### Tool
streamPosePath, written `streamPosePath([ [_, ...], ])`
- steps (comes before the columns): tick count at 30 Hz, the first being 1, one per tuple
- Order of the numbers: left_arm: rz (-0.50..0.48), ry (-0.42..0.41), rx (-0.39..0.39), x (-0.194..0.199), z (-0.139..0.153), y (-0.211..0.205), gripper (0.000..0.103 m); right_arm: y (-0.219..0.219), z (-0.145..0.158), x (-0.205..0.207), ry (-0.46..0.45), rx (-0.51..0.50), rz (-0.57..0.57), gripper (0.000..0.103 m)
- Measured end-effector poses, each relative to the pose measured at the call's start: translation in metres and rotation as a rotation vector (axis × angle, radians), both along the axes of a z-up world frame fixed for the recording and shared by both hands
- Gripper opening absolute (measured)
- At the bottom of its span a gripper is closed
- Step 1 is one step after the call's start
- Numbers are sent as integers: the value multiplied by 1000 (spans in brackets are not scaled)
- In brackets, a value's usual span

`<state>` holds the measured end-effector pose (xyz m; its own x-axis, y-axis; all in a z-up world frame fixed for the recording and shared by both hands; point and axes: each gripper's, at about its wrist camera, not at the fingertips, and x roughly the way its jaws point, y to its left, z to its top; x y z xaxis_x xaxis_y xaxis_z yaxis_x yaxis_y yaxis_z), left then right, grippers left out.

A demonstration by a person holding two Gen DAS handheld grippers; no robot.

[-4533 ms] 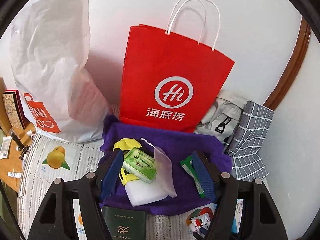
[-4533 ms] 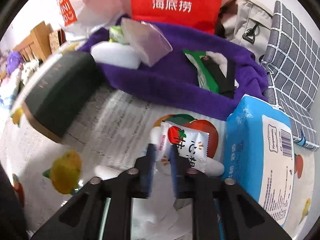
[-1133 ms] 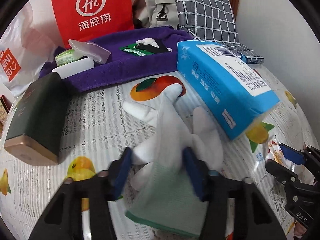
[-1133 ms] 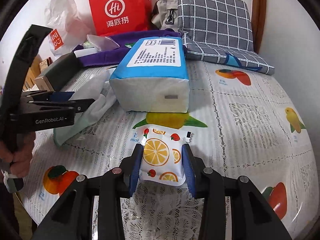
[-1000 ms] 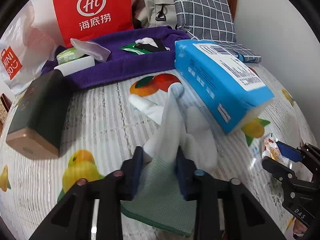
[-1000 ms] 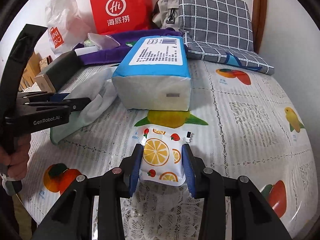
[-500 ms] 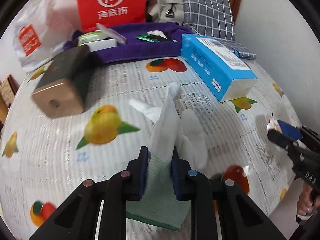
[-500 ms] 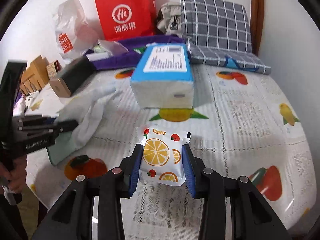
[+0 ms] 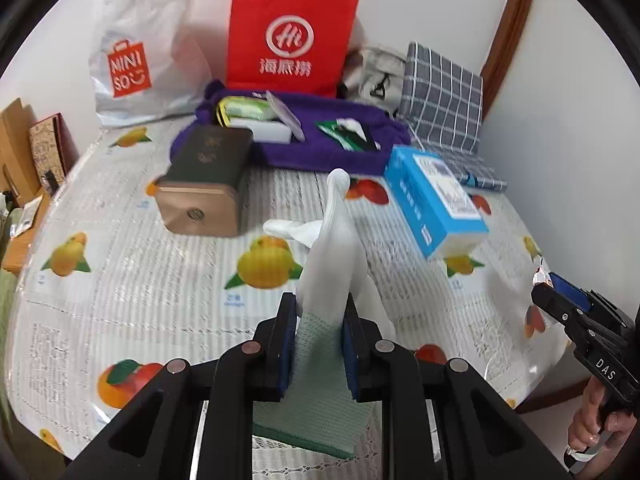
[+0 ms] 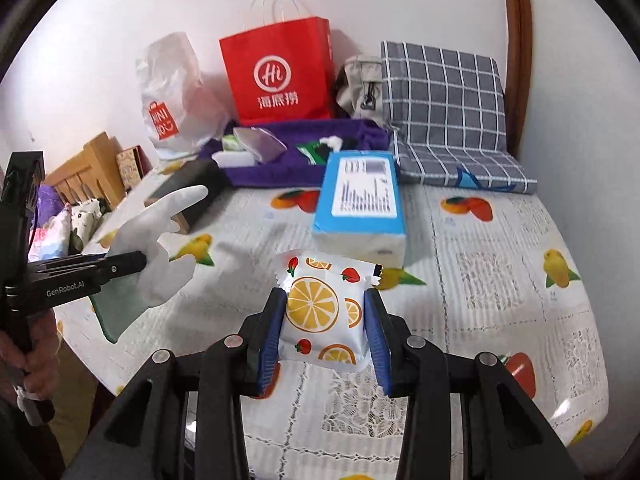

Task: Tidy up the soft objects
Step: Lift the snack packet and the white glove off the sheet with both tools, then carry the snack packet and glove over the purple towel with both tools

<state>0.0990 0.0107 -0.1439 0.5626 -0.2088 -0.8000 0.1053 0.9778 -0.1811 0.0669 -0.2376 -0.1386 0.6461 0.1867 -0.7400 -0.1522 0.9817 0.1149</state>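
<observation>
Fruit-print tablecloth (image 9: 120, 280); left gripper (image 9: 319, 334) clamps glove (image 9: 332, 248), cuff half hidden; right gripper (image 10: 325, 322) squeezes snack packet (image 10: 322, 308).

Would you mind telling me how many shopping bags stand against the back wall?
2: the red paper bag in the middle, and the white plastic bag to its left. Others could be hidden behind them.

Between left jaws: white glove (image 9: 334, 264), green cuff. Between right jaws: white packet (image 10: 323, 312), orange-slice and strawberry print. Beyond: blue tissue pack (image 10: 360, 204), purple towel (image 9: 320, 148), red bag (image 9: 290, 40), grey checked cushion (image 10: 440, 96).
</observation>
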Motion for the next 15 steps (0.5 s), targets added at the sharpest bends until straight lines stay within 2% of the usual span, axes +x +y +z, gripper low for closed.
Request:
streamPosePath([
  [5,31,-27,-18,-1,19,9,20,4,24,3,-39,-5,13,40],
  [15,71,-72,-38,9,48,20,20,8,51,23,-75,-2,39,40],
])
